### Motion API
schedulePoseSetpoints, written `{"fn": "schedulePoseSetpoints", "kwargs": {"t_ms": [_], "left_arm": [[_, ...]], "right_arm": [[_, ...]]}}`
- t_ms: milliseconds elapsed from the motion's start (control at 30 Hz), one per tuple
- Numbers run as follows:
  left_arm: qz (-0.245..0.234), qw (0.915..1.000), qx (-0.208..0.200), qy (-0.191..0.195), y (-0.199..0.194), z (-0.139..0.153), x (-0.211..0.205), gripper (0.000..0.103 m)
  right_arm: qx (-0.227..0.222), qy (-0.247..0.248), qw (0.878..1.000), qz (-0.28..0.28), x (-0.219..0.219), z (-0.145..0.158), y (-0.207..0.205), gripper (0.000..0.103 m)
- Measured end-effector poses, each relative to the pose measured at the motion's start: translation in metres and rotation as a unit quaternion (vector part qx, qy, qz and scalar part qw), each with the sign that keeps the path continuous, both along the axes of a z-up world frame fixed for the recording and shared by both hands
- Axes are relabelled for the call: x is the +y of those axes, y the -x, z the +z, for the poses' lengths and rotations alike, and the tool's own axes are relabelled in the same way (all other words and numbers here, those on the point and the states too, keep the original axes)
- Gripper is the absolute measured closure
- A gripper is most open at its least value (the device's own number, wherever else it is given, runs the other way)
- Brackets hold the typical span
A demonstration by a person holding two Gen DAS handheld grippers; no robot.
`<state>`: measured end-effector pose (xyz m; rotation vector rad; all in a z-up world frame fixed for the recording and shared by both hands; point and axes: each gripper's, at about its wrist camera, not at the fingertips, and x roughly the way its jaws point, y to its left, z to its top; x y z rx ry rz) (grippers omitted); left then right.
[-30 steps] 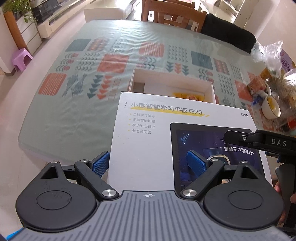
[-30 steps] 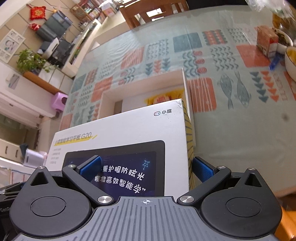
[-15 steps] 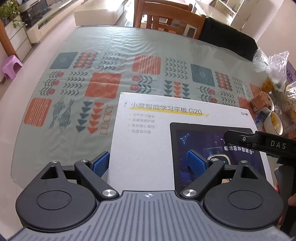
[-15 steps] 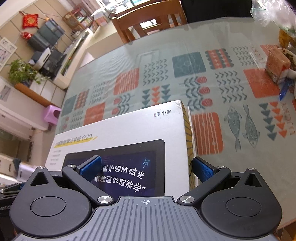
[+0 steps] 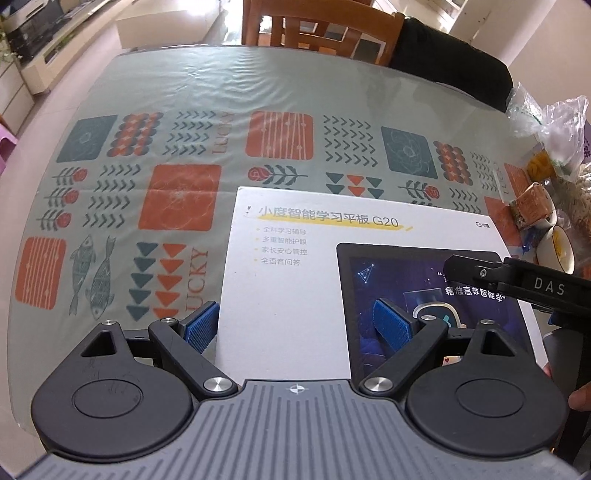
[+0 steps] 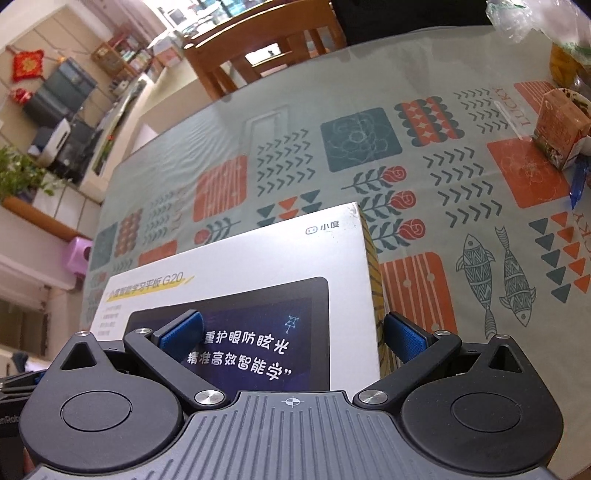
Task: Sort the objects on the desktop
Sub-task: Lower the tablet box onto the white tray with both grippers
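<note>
A white tablet-box lid (image 5: 295, 288) printed with a dark tablet picture lies flat over the patterned tablecloth (image 5: 177, 192), near the table's front edge. My left gripper (image 5: 295, 326) straddles its left edge, jaws wide: the left pad (image 5: 201, 326) sits just outside the edge and the other pad is above the picture. My right gripper (image 6: 291, 334) straddles the lid's (image 6: 258, 258) right edge, with its right pad (image 6: 406, 341) beside the yellow patterned side wall. The right gripper's black body (image 5: 517, 284) shows over the lid in the left wrist view. No box base is visible.
At the table's right side stand an orange carton (image 6: 557, 133), a yellow-lined bowl (image 5: 559, 251) and a clear plastic bag (image 5: 546, 114) of food. A wooden chair (image 5: 317, 26) and a dark garment (image 5: 450, 62) are behind the far edge.
One second ago an open white box base with yellow contents showed beyond the lid. The lid has moved forward with both grippers and now hides it.
</note>
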<state>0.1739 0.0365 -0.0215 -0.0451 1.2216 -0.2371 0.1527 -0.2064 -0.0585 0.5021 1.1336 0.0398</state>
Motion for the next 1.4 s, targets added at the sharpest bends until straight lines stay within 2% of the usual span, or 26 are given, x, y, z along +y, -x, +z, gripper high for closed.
{"fn": "schedulePoseSetpoints", "kwargs": {"t_ms": [300, 633, 967, 1200, 1400], "left_arm": [[-0.004, 0.9994, 0.031, 0.013, -0.002, -0.019, 0.003, 0.000], [0.006, 0.9991, 0.040, 0.015, 0.000, -0.025, 0.003, 0.000], [-0.003, 0.9987, 0.050, 0.003, -0.001, -0.035, -0.004, 0.000], [-0.009, 0.9972, 0.071, -0.020, 0.000, -0.062, -0.013, 0.000], [-0.014, 0.9960, 0.080, -0.037, 0.000, -0.080, -0.020, 0.000]], "right_arm": [[-0.001, 0.015, 1.000, 0.001, 0.002, -0.008, -0.001, 0.000], [-0.007, 0.022, 1.000, 0.004, 0.001, -0.011, -0.001, 0.000], [0.000, 0.018, 1.000, -0.004, -0.004, -0.025, 0.005, 0.000], [0.023, 0.030, 0.999, -0.003, 0.001, -0.045, 0.006, 0.000], [0.023, 0.034, 0.999, -0.003, 0.003, -0.049, 0.005, 0.000]]}}
